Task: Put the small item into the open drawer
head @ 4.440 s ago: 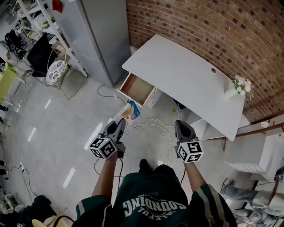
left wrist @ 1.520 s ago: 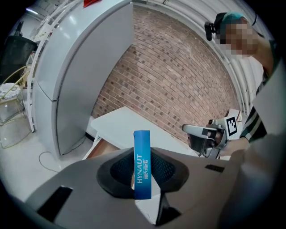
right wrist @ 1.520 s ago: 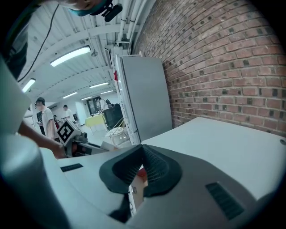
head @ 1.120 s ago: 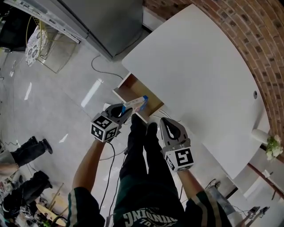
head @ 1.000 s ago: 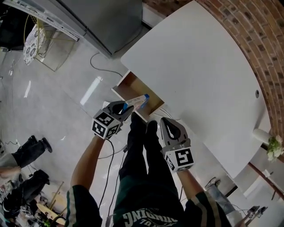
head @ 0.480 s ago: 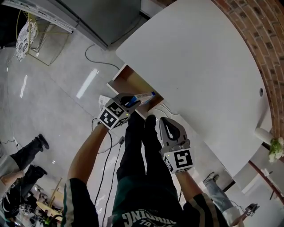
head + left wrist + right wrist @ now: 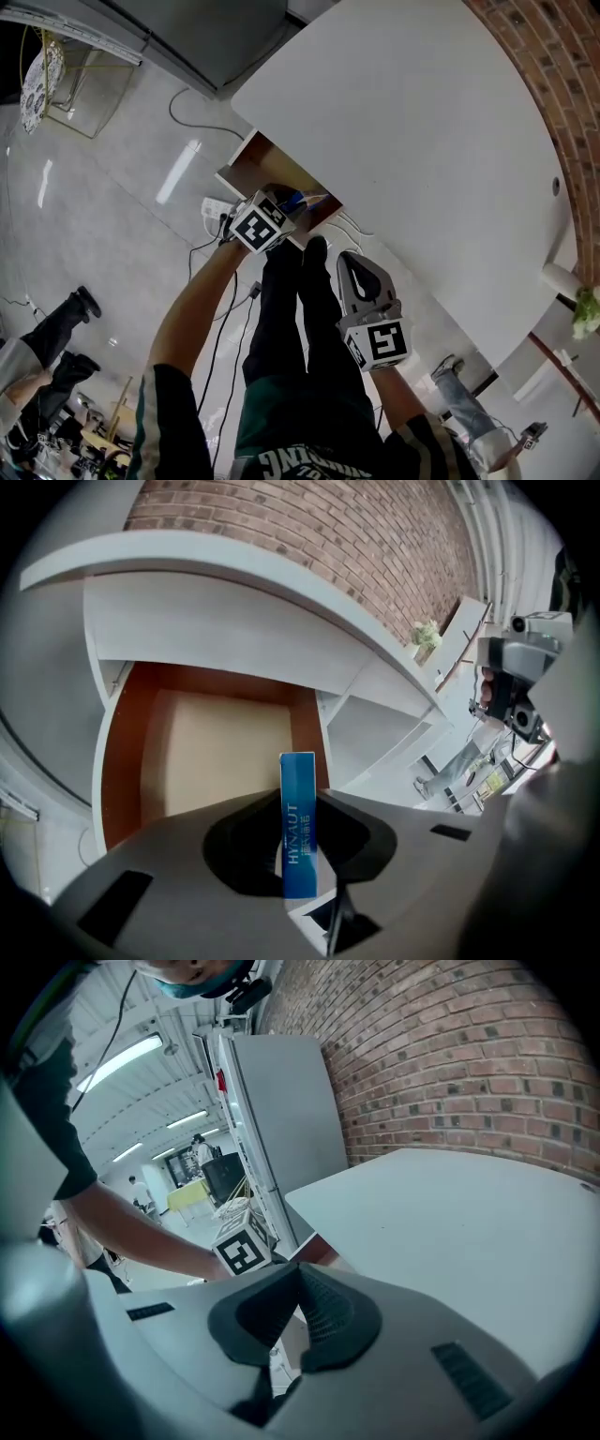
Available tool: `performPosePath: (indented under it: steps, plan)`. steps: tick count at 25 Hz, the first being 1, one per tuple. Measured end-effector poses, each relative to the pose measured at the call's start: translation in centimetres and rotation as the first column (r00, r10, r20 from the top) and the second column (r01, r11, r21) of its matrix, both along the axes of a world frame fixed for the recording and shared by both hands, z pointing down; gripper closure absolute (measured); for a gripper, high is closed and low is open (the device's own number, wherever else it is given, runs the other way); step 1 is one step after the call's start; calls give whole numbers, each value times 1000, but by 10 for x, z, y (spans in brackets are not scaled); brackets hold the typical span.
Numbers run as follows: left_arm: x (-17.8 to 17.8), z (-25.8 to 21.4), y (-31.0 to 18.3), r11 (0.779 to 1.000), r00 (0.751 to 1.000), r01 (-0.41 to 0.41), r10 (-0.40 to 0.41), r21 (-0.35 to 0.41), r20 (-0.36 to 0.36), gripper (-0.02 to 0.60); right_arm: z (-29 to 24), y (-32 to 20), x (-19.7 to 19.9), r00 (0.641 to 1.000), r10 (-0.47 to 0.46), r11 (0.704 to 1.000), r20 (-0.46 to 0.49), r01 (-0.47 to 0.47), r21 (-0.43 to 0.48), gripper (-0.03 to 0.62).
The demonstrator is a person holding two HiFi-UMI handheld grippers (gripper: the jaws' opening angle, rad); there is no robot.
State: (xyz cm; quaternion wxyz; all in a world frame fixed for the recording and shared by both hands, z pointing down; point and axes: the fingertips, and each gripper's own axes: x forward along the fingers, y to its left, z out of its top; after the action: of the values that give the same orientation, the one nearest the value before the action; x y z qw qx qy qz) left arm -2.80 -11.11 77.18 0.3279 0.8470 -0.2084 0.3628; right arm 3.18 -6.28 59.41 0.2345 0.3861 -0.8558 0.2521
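Observation:
A small blue box (image 7: 298, 829) marked HYNAUT stands upright between the jaws of my left gripper (image 7: 298, 799), which is shut on it. The open wooden drawer (image 7: 120, 761) lies straight ahead below, its pale floor bare. In the head view the left gripper (image 7: 281, 202) holds the blue box (image 7: 302, 198) over the drawer's (image 7: 251, 161) front edge, under the white desk (image 7: 422, 141). My right gripper (image 7: 352, 264) hangs lower right of it, beside my legs. In its own view the right gripper (image 7: 298, 1266) is shut on nothing, and the left gripper's marker cube (image 7: 242, 1249) shows beyond.
A white power strip (image 7: 214, 208) and cables lie on the floor left of the drawer. A grey cabinet (image 7: 206, 28) stands behind, and a brick wall (image 7: 562, 84) runs along the desk's far side. Another person's legs (image 7: 56, 328) are at the left.
My left gripper has come down and turned toward the drawer, carrying the blue box over its front edge. The right gripper has sunk a little.

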Motion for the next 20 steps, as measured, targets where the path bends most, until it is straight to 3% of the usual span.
performPosePath:
  steps: [20]
  plan:
    - [30, 60, -10, 996, 1000, -16, 18, -91, 21, 497, 26, 10, 20, 999, 33, 998, -15, -34, -61, 571]
